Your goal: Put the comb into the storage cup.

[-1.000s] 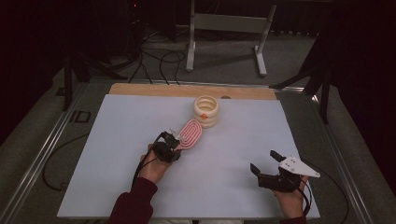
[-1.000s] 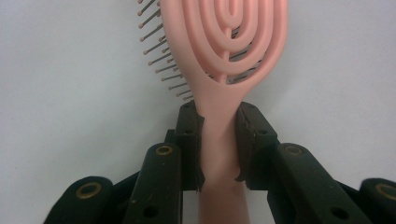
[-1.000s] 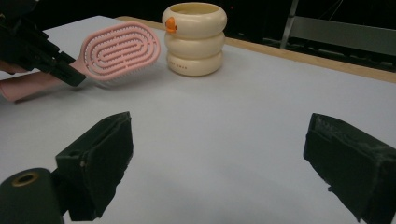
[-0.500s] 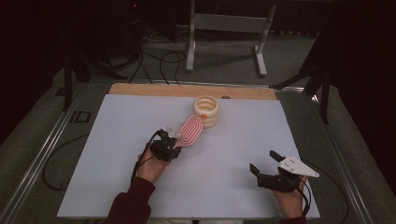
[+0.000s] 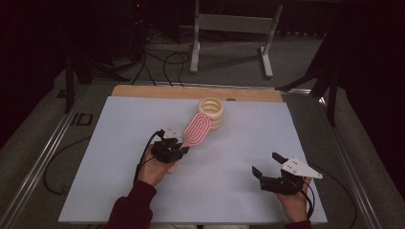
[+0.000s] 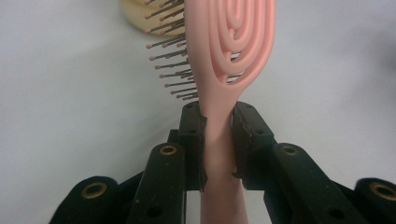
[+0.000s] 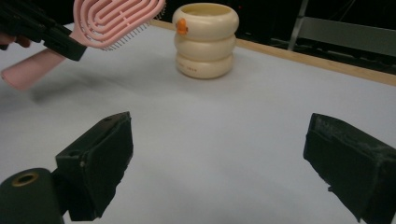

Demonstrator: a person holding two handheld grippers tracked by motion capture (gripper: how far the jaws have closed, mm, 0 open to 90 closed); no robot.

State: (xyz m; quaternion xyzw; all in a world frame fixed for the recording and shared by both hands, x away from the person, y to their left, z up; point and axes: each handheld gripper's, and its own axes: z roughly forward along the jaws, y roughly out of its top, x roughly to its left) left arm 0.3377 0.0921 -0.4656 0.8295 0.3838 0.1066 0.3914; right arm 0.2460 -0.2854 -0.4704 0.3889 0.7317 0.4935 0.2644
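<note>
My left tool [image 6: 218, 140] is clamped on the handle of the pink hairbrush [image 5: 197, 129], held off the surface [image 5: 239, 143]. The brush's long axis runs away from me, its head just short of the cream ribbed holder [image 5: 211, 112] ahead. My right tool [image 5: 273, 174], jaws apart and empty, rests well apart, so the left is nearer.

On the desk [image 5: 119, 157]: 1 pink hairbrush [image 5: 197, 129], 1 cream ringed holder [image 5: 211, 112] at 12 o'clock, and 2 tongs, left tongs [image 5: 177, 148] and right tongs [image 5: 265, 164].
</note>
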